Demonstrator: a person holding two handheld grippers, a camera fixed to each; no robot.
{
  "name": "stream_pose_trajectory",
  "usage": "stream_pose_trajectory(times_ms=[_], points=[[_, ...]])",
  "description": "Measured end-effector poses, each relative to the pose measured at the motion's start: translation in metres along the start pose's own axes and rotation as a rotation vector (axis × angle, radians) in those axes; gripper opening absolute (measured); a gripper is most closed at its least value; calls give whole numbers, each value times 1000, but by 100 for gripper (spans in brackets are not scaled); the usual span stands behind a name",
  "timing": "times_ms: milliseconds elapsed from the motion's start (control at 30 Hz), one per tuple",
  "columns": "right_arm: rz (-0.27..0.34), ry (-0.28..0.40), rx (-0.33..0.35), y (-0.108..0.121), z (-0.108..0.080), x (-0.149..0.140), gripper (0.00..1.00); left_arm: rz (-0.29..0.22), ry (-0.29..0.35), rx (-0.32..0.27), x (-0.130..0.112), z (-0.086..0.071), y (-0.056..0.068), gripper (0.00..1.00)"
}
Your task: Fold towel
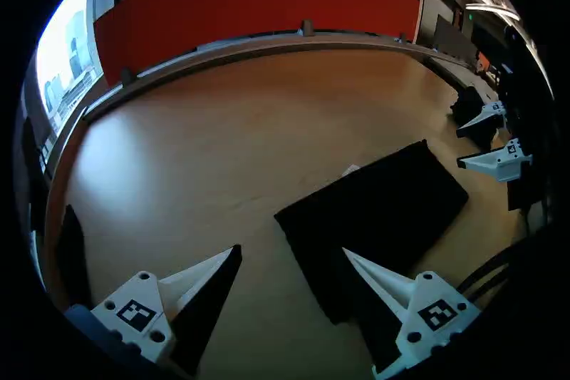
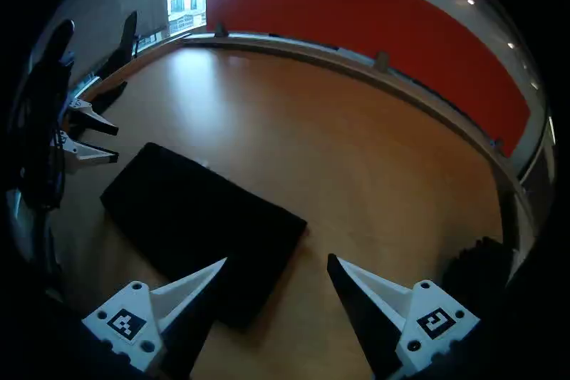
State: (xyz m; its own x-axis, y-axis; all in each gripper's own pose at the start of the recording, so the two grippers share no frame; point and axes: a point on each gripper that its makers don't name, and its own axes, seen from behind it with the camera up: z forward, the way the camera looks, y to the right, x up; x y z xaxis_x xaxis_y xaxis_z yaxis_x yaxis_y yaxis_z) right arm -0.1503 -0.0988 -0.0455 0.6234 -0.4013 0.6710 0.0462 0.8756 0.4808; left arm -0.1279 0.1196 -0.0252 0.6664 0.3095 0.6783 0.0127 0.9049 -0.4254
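Left gripper view: towel lies as a compact folded rectangle on table, left gripper and right gripper both wide and empty, fold looks about done.

Wooden table, red partition, bright window beyond.

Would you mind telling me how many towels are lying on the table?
1. The dark towel lies flat on the wooden table, in front of the open left gripper; others may lie out of frame.
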Motion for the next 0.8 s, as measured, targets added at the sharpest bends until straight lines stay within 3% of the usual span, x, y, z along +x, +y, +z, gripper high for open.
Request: stream_pose_trajectory(times_ms=[500,800], points=[[18,-16,9,-10,-20,-29,99,-69,-22,43,-33,-21,2,94],[7,-23,26,-11,-18,-35,99,-115,-22,81,-46,-35,-3,94]])
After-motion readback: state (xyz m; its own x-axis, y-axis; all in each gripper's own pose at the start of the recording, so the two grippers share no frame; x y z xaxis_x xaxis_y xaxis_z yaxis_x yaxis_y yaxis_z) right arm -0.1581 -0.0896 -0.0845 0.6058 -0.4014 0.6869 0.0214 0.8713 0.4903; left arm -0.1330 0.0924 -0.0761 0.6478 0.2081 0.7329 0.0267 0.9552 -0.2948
